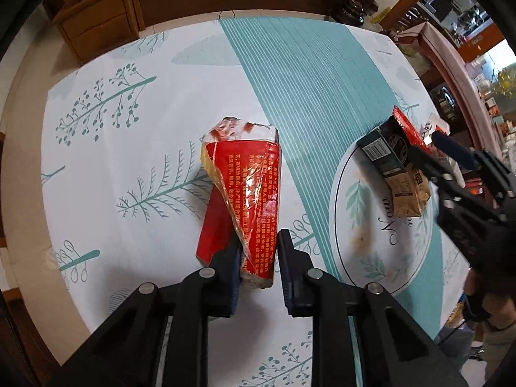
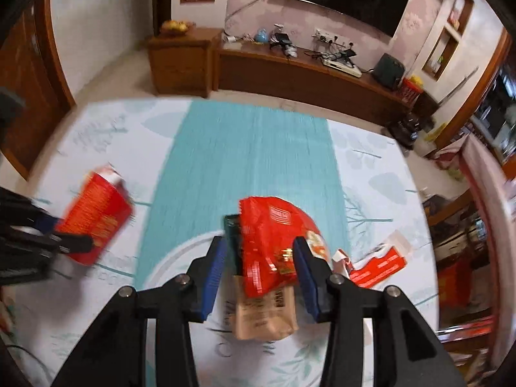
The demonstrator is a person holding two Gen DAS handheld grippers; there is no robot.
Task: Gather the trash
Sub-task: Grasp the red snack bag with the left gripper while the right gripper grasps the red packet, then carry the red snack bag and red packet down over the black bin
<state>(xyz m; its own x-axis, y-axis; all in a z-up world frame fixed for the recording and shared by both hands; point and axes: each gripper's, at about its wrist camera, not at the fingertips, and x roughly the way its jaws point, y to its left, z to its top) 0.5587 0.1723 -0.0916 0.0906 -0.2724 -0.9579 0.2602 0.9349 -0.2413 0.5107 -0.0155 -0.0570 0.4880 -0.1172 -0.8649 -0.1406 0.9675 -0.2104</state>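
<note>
Both tongs over wrappers on the desk (image 1: pixel 135 135).

Left tongs (image 1: pixel 258 258) open around the red wrapper (image 1: pixel 248 187). Right tongs (image 2: pixel 258 258) spread around a red bag (image 2: pixel 274 242) atop a tan pouch (image 2: pixel 264 316), contact lost in blur; a green packet (image 2: pixel 231 235) half hidden behind.

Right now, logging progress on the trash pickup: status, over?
Left claw open around the red cracker pack. Right claw open around the red snack bag, atop a tan pouch. Torn red wrapper loose beside it.
</note>
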